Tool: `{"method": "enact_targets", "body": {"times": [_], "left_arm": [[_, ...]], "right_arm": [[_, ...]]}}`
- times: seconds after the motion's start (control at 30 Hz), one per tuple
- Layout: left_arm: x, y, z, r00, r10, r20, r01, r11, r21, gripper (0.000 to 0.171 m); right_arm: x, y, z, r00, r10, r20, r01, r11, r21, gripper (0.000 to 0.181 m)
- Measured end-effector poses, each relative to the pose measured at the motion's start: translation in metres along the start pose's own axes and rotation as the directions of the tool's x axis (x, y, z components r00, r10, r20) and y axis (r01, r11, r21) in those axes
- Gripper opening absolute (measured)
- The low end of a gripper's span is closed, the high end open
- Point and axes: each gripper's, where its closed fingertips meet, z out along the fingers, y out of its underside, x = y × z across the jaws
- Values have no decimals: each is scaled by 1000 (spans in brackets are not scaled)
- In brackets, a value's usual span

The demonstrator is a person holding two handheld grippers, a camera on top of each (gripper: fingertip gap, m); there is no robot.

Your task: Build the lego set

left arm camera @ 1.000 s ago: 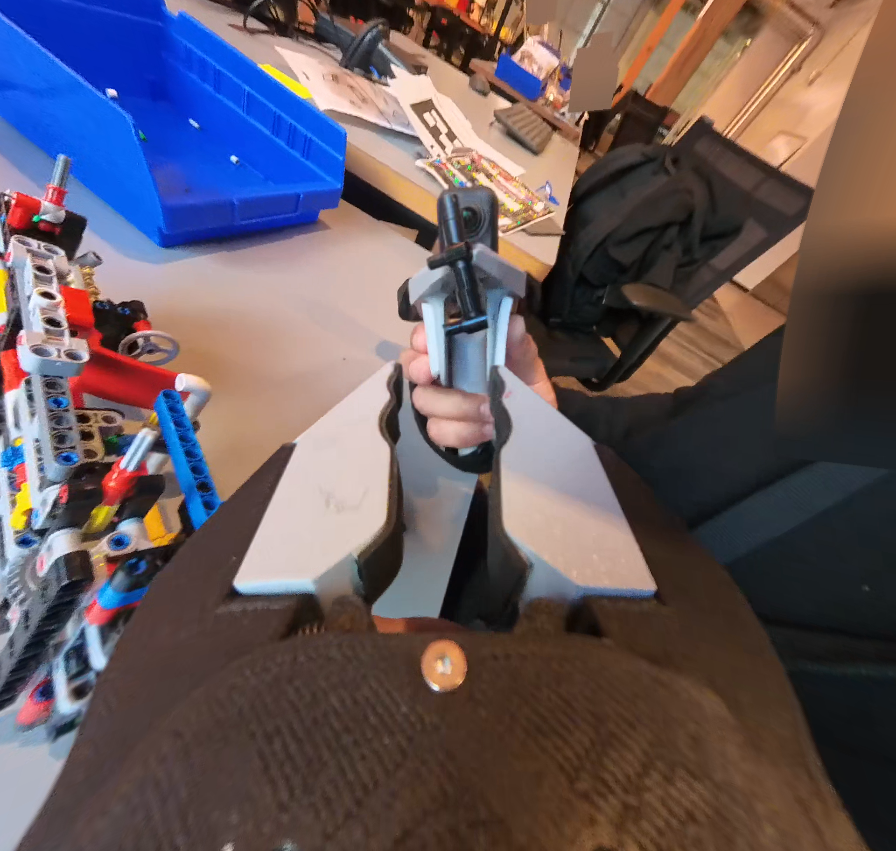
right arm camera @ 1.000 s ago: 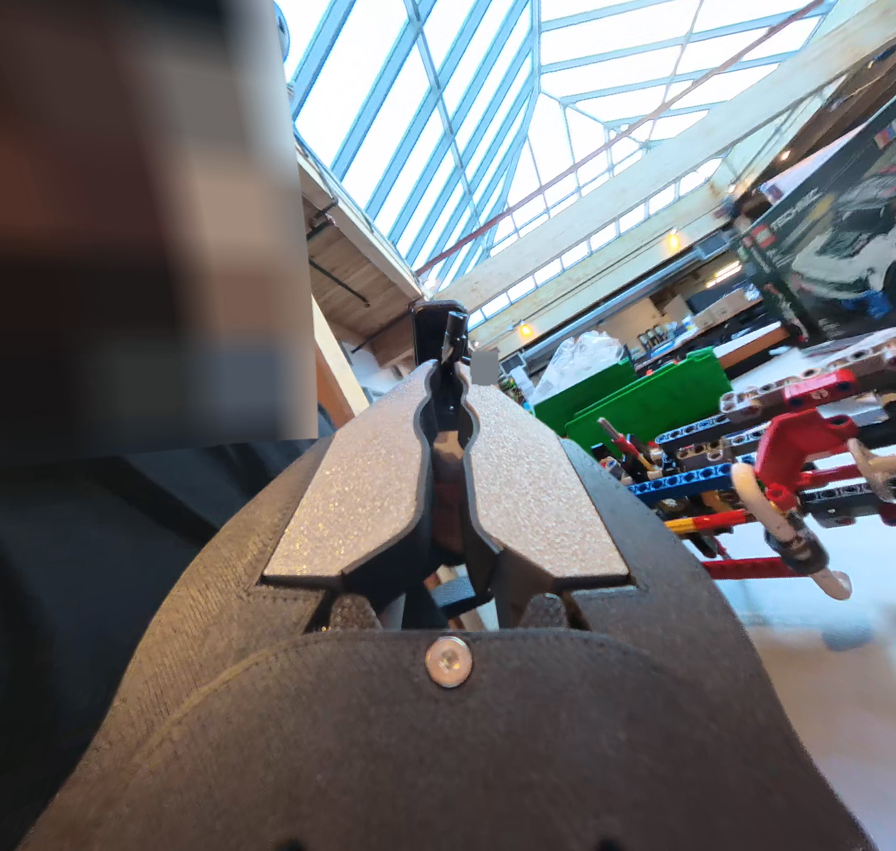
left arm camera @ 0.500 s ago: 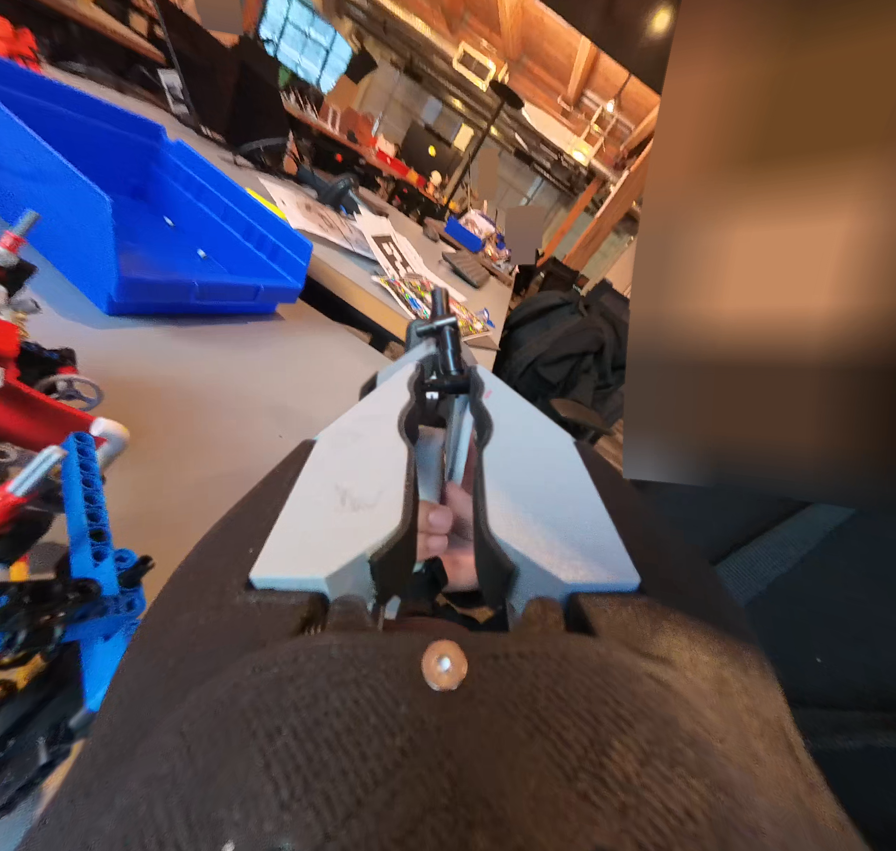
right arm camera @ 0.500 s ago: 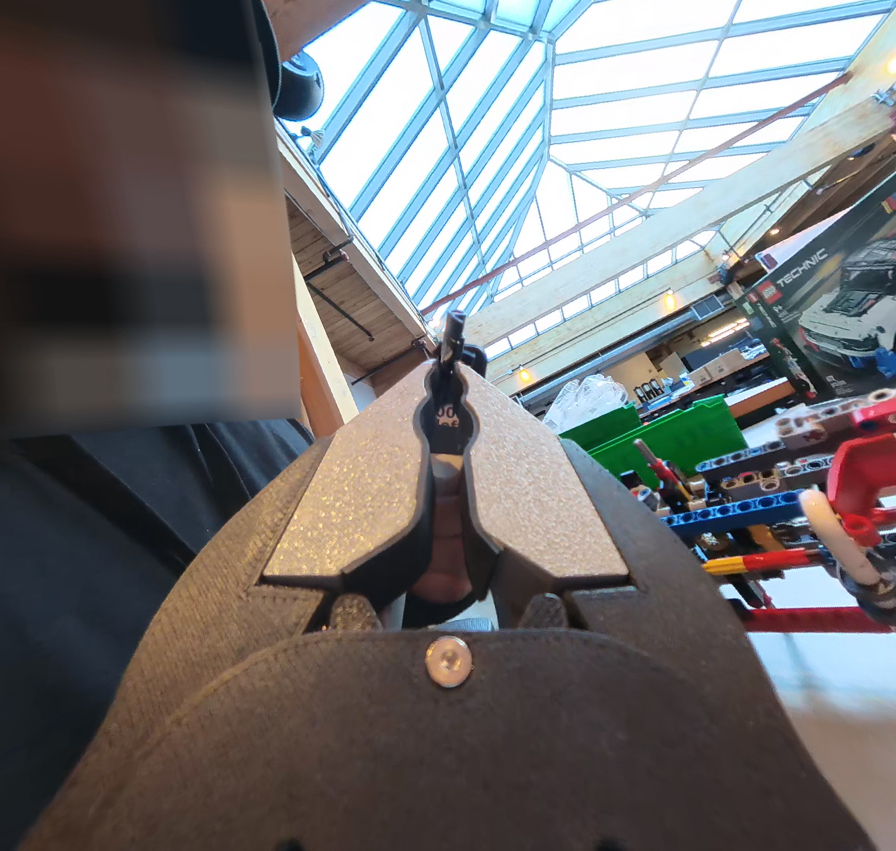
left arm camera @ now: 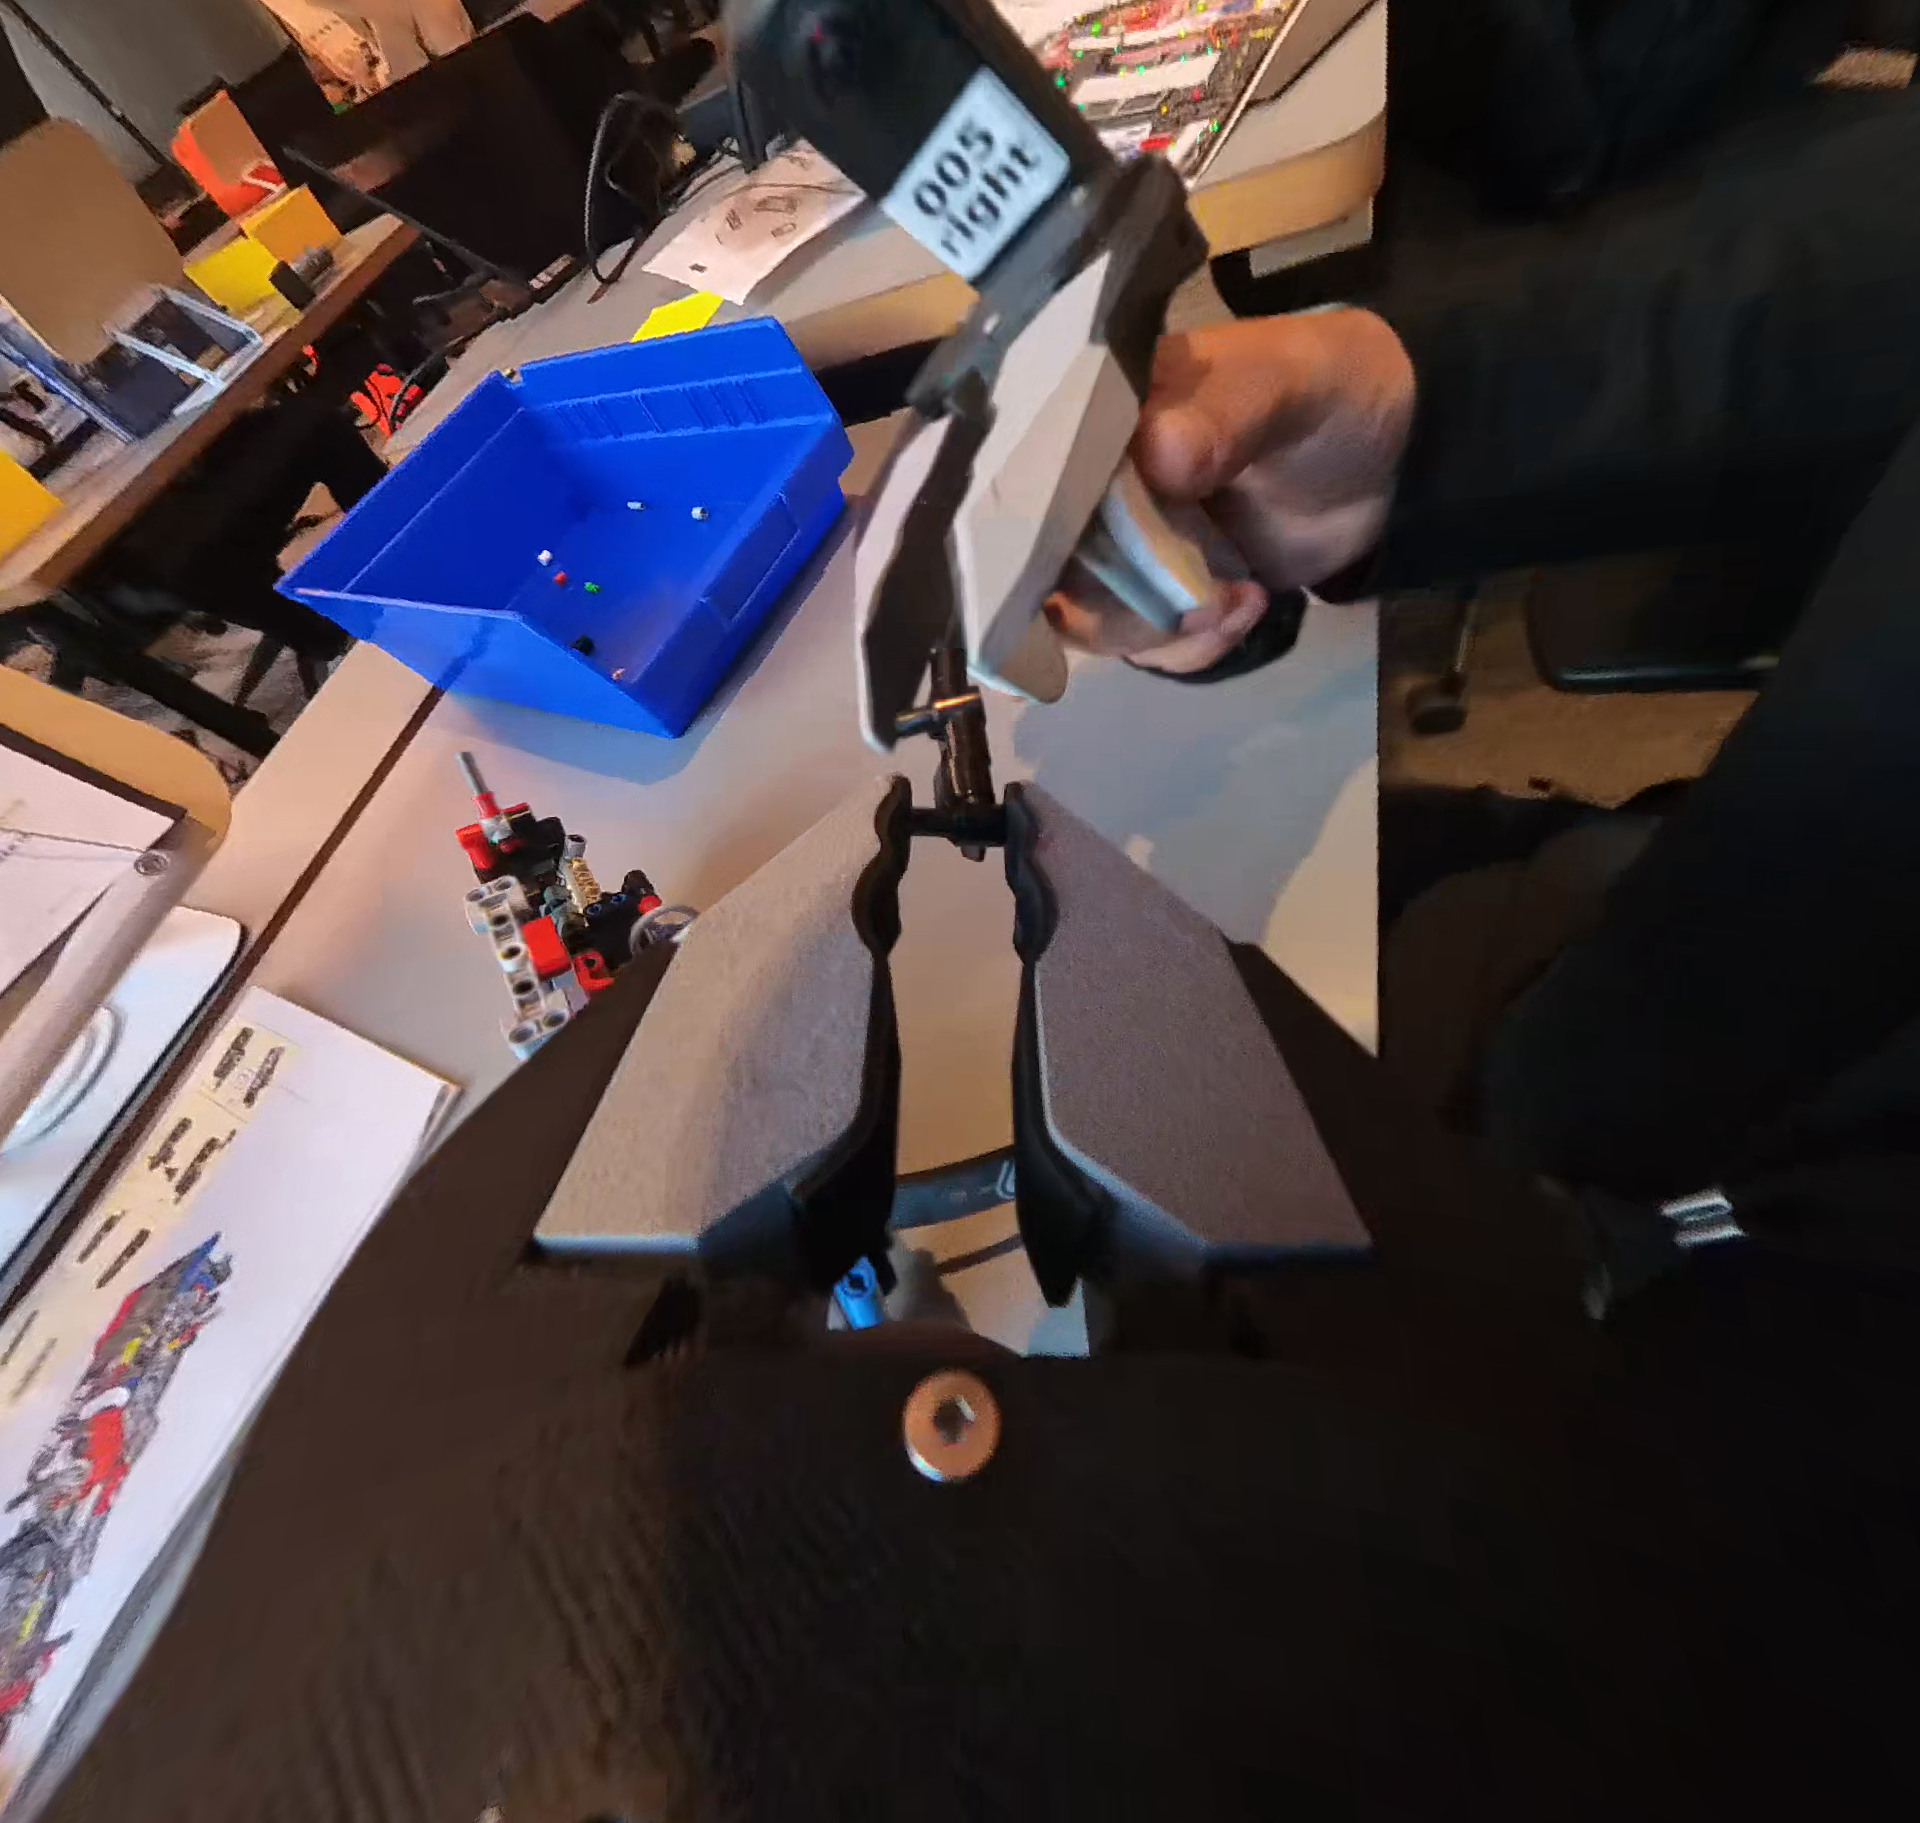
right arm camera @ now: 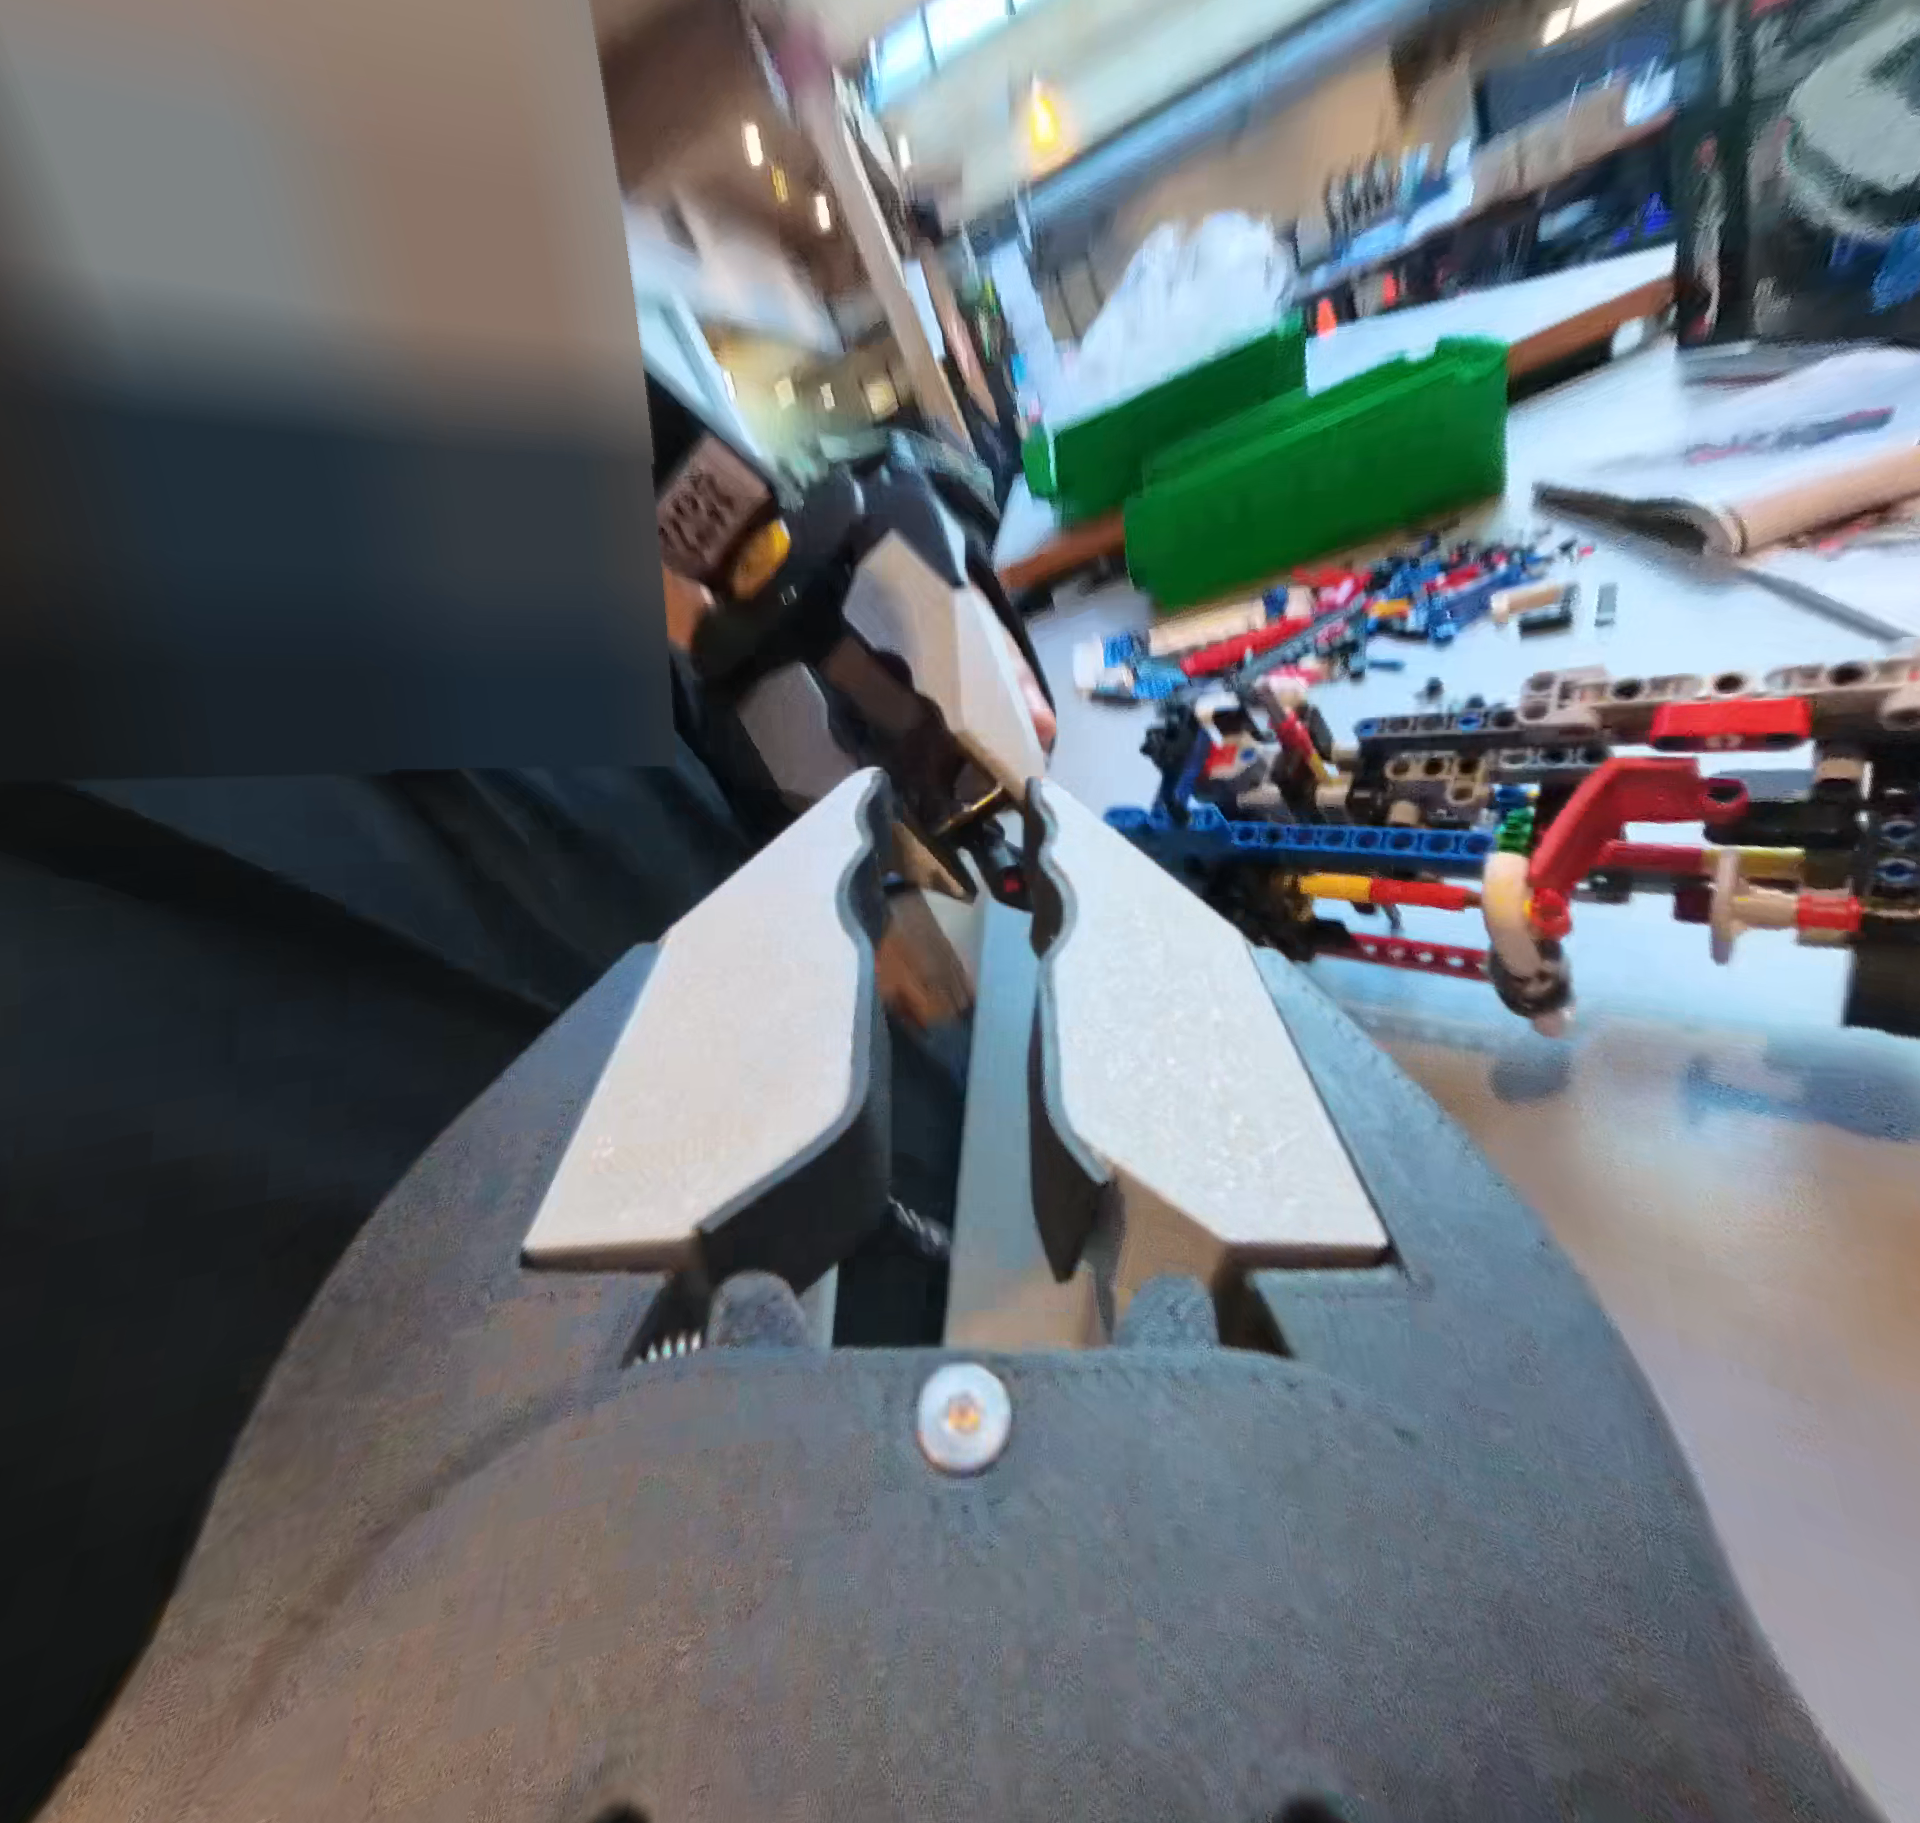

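Note:
A small black Lego piece (left arm camera: 961, 776) with cross pins is held in the air between both grippers. My left gripper (left arm camera: 954, 817) is shut on its lower cross pin. My right gripper (left arm camera: 956, 708) comes down from above, tip to tip with the left; its jaws stand apart around the piece's upper end. In the right wrist view my right gripper (right arm camera: 954, 797) shows a clear gap, with the black piece (right arm camera: 1003, 854) near its right fingertip. The half-built Lego model (left arm camera: 551, 921) lies on the grey table (left arm camera: 1195, 786) to the left; it also shows in the right wrist view (right arm camera: 1455, 786).
A blue bin (left arm camera: 582, 526) with a few small parts stands behind the model. An instruction booklet (left arm camera: 208, 1202) lies at the near left. Green bins (right arm camera: 1320, 454), several loose pieces (right arm camera: 1403, 599) and the set's box (right arm camera: 1818, 163) sit farther off. A person's dark sleeve is on the right. Both grippers' tips are close together, under 4 cm apart.
Both grippers have swung down from pointing up to pointing at the table. The right gripper's jaws have parted wider around the black piece. The left still grips it.

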Motion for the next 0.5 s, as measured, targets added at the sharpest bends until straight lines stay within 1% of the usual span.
{"method": "enact_targets", "body": {"times": [0.03, 0.13, 0.27, 0.4, 0.5], "left_arm": [[1, 0, 1, 1000, 12, -4, -12, 1000, -4, 14], [2, 1, 1, 1000, 9, -13, -9, 1000, -7, 15], [5, 4, 1, 996, -68, -55, 68, 998, -4, 15], [5, 2, 0, 967, -225, -123, 228, 974, 10, 15], [5, -4, -3, 916, -351, -192, 364, 931, 34, 15]], "right_arm": [[1, 3, 2, 1000, -27, -8, 27, 999, -46, 18], [2, 4, 0, 997, -81, 1, 81, 990, -117, 10], [2, 7, 1, 983, -185, 16, 185, 967, -172, 10], [3, 4, 3, 969, -245, 36, 248, 952, -179, 11], [0, -2, 4, 943, -331, 33, 332, 932, -145, 9]]}}
